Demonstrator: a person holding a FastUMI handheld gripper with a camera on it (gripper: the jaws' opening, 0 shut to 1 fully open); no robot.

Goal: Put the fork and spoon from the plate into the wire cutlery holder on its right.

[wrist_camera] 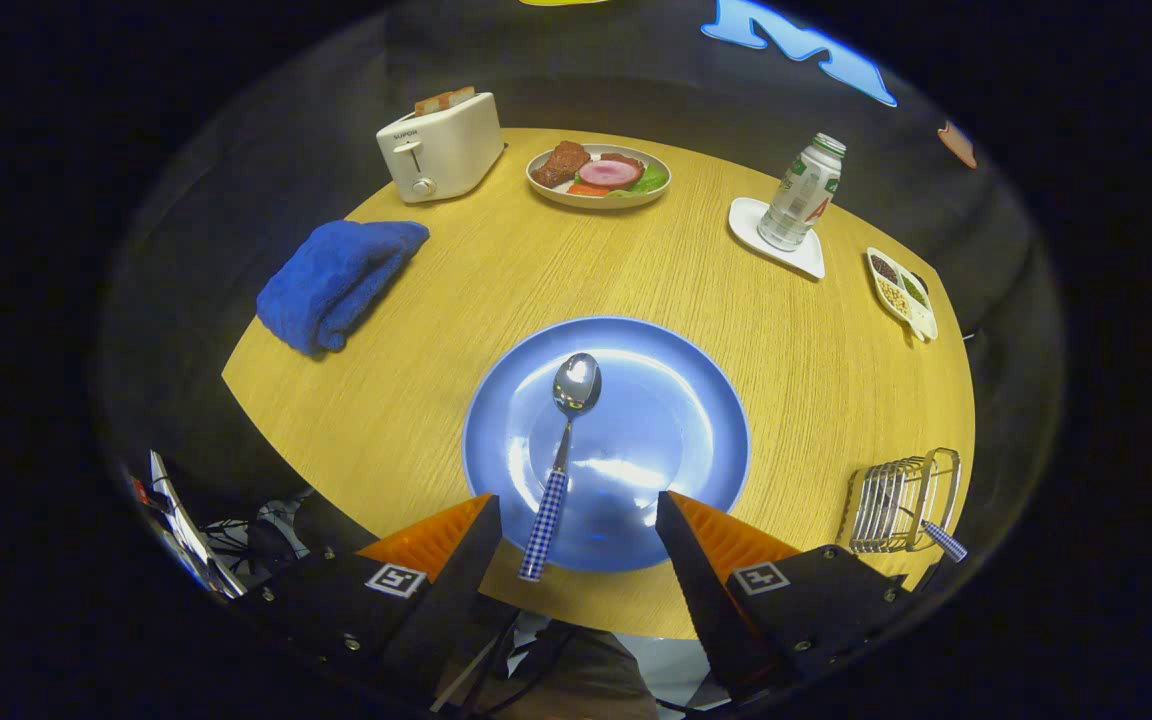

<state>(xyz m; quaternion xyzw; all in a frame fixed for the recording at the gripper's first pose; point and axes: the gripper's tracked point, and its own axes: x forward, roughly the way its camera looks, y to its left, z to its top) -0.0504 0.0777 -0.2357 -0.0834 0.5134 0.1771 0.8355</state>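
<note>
On the left of the round wooden counter lies a folded blue cloth towel, and behind it stands a white toaster with slices of bread in its slots. Further right, at the back, a shallow beige dish carries meat, something pink and some green leaves.

In the middle, just ahead of the fingers, is the round blue plate. On it lies the metal spoon with a blue-and-white chequered handle, its bowl pointing away and the handle end reaching over the near rim of the plate. The hand-held gripper is wide open and holds nothing; the handle lies between its fingers, closer to the left one. I judge the spoon to be light and stiff, the metal part rather slippery, so the chequered handle (it hangs a little over the rim) looks like the best place to take it.

To the right, a white-and-green bottle stands on a white coaster, and a small divided white tray holds beans or seeds in its compartments. Near the right finger stands the wire cutlery holder; a second chequered handle, probably the fork's, sticks out of it already.
</note>
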